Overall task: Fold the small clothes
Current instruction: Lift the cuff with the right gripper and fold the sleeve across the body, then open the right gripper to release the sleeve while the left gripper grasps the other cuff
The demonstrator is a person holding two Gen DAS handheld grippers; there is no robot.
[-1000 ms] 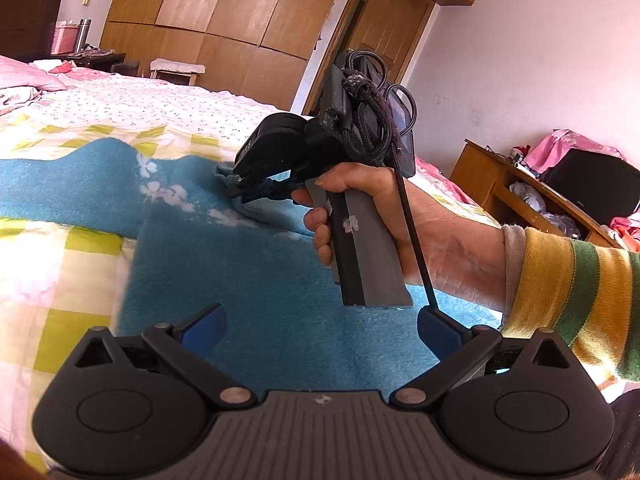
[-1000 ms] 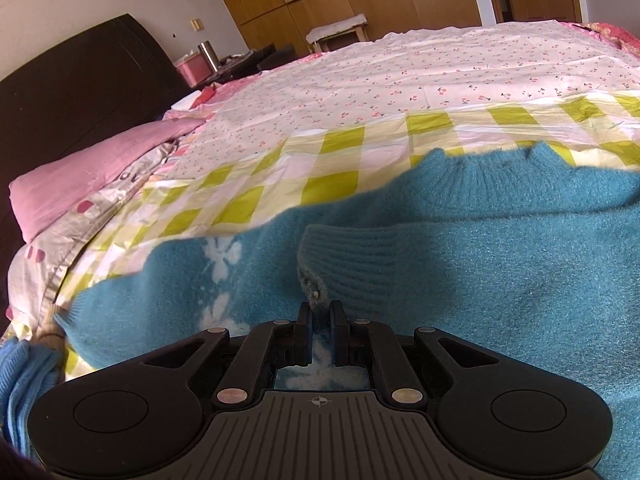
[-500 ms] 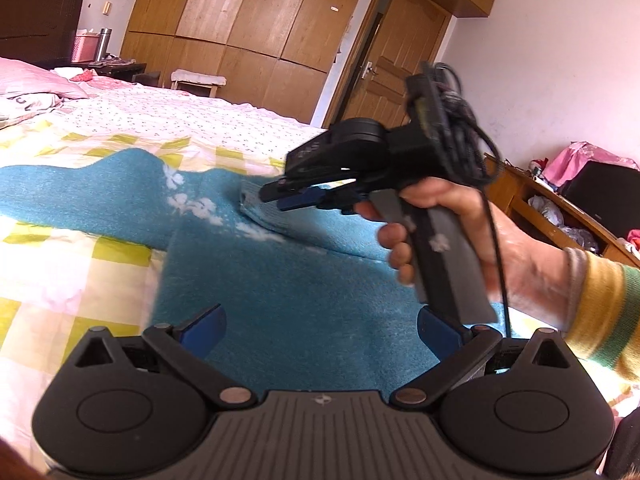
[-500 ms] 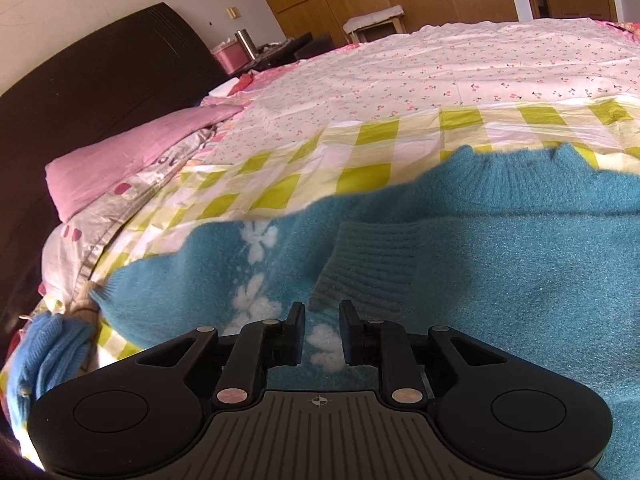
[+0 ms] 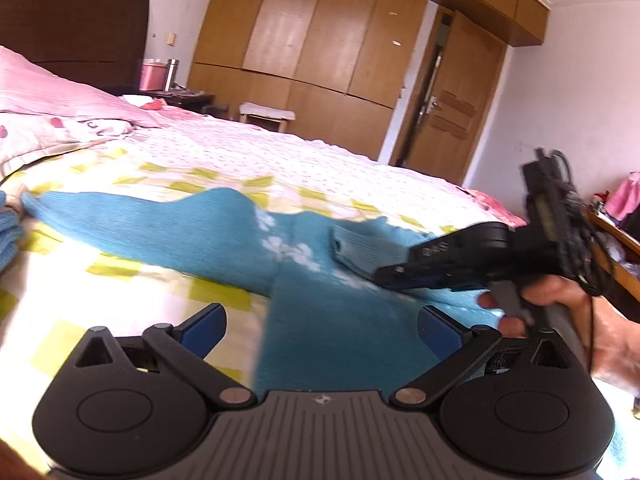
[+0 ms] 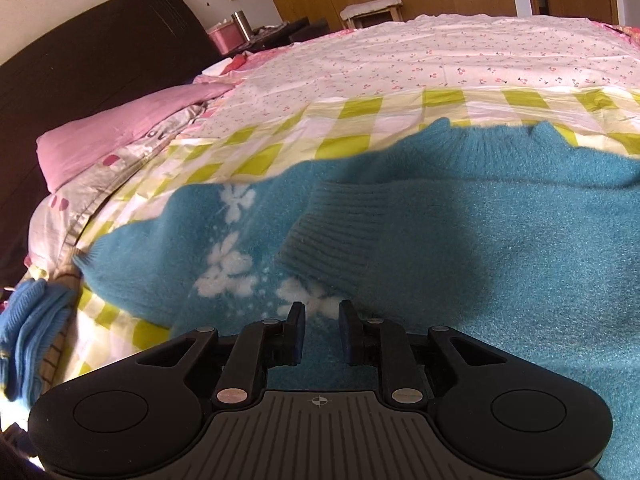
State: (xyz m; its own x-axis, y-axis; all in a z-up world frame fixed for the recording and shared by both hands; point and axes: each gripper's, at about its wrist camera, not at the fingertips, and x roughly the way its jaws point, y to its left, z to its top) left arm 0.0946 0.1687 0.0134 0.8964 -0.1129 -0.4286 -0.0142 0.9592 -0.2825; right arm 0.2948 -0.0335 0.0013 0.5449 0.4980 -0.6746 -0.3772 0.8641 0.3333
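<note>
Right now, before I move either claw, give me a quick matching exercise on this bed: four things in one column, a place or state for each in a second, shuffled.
Things:
1. sweater cuff
2. left claw
3. right claw
4. pink pillow

Places or states:
A. by the dark headboard
B. folded onto the sweater body
C. jaws wide apart, nothing between them
D. jaws slightly apart, holding nothing

Pairs: 1-B, 2-C, 3-D, 4-A
</note>
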